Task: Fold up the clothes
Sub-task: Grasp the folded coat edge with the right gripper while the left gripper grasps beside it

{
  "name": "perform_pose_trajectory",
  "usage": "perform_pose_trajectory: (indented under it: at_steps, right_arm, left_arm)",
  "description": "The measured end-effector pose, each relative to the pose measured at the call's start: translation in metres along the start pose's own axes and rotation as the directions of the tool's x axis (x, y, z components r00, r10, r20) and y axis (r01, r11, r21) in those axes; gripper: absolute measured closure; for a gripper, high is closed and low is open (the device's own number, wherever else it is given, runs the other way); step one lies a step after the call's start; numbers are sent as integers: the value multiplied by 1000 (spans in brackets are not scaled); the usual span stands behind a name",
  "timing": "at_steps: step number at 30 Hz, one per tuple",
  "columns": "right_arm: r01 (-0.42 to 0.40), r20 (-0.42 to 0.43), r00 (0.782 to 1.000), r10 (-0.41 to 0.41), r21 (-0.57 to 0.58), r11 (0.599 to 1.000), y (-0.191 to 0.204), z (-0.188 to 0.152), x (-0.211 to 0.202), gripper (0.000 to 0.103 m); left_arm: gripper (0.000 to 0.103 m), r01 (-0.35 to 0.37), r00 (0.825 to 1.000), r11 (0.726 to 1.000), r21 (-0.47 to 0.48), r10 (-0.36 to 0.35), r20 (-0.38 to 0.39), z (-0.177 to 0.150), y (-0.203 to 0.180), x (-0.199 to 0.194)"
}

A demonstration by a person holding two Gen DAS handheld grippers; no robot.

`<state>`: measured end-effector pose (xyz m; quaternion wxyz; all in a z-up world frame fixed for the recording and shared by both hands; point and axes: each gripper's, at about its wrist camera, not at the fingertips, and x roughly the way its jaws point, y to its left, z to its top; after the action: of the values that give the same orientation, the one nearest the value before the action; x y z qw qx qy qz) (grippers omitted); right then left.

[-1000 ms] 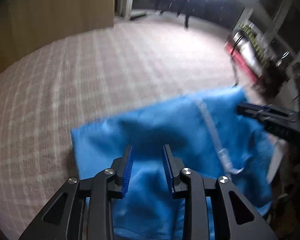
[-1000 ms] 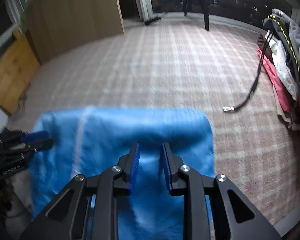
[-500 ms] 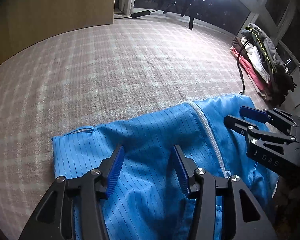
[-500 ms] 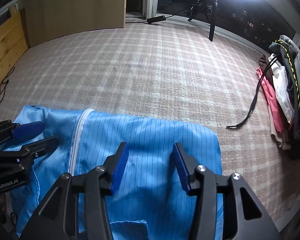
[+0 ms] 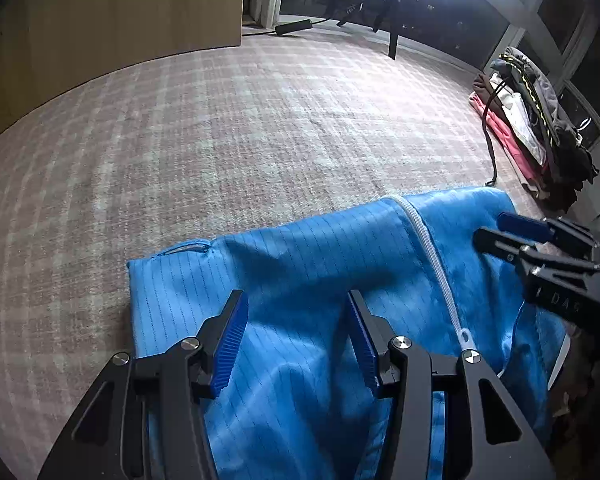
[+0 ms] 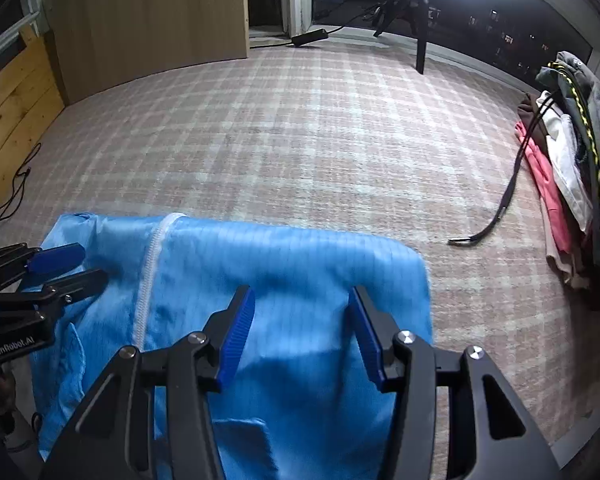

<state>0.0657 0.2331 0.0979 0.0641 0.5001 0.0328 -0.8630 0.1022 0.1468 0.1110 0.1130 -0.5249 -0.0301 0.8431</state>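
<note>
Left gripper (image 5: 296, 334): jaws stand apart, nothing pinched; the blue pads are clear of the cloth below them. The opening has just been widening, though it has held over the last half second. Right gripper (image 6: 302, 330): likewise parted and empty, jaws just opening, cloth beneath but not pressed.

Blue garment (image 5: 300, 272) is laid on the checked carpet (image 5: 260, 140), directly under both tools, its far edge already doubled over into a rounded fold line. White zipper (image 5: 432, 256) is seen running from that far fold toward the operator, roughly midway between the two grippers.

Judged step: release after a fold has been laid down. To be done well, both tools are best lifted straight off so the pads do not drag the top layer; the fold edge should be left even.

Orientation: the visible folded block is wider than deep, its long axis running left to right across both views; the zipper lies across that axis. Near end is hidden under the grippers, so collar or hem cannot be told.

Clothes pile (image 6: 572, 168) lies well apart at the right, a dark cord (image 6: 504, 208) beside it.
</note>
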Motion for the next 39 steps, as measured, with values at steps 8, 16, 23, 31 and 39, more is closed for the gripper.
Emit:
perform_pose_trajectory:
  at_steps: [8,16,23,31,39]
  right_arm:
    - [17,15,1000,-19,88,996,-53,-2,-17,54]
    - [-33,-28,999,35,71,997,-90,-27,-14,54]
    - [-81,-39,995,87,117,990,-131,-41,-14,54]
    - [-154,24,988,152,199,968,-213,-57,-49,48]
    - [-258,17,964,265,289,922,-249,-80,-71,48]
  left_arm:
    - [58,-48,998,996,-75,51,36,-6,23,-29]
    - [58,-92,996,992,-83,91,-7,-27,33,-18]
    - [57,-110,994,988,-105,112,14,-33,46,-36]
    - [54,-74,997,968,-239,70,-22,-66,91,-73]
    - [53,46,999,962,-269,-49,-3,-68,66,-69]
